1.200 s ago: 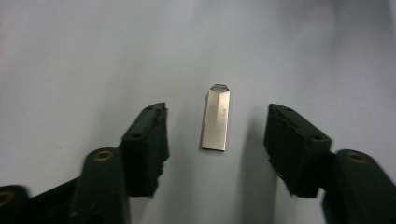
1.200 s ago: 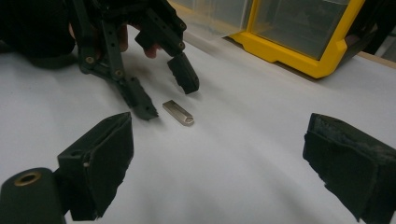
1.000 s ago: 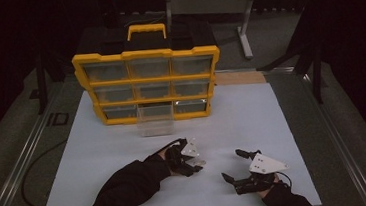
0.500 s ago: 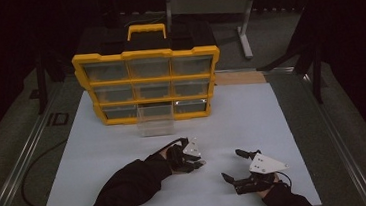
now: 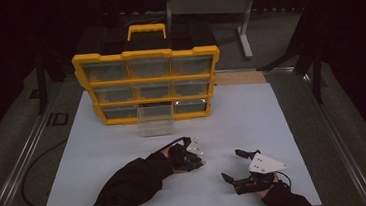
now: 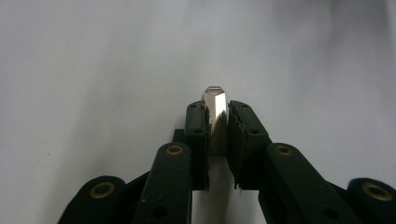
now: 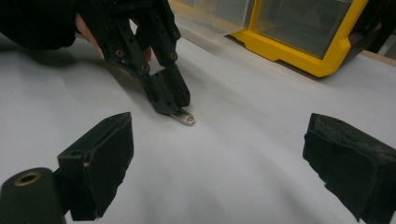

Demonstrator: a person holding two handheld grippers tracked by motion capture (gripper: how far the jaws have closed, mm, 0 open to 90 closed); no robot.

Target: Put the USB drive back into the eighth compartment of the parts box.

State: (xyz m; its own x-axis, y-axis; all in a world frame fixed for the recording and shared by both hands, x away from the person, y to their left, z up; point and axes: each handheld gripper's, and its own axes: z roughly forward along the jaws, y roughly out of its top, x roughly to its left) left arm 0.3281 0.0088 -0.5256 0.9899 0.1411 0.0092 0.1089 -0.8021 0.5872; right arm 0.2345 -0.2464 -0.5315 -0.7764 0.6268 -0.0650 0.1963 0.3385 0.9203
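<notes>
Left gripper [image 6: 217,128] just closing, now clamped on small metal piece [image 6: 215,105] against white mat [image 5: 252,112]. Right gripper [image 7: 224,158] spread wide, holding nothing.

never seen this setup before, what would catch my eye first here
The yellow drawer cabinet at the far side of the white table stands out, with one clear drawer pulled out of its bottom row. Nearer the person, the left gripper has just closed its jaws on a small shiny metal piece lying on the table, while the right gripper waits open beside it.
</notes>
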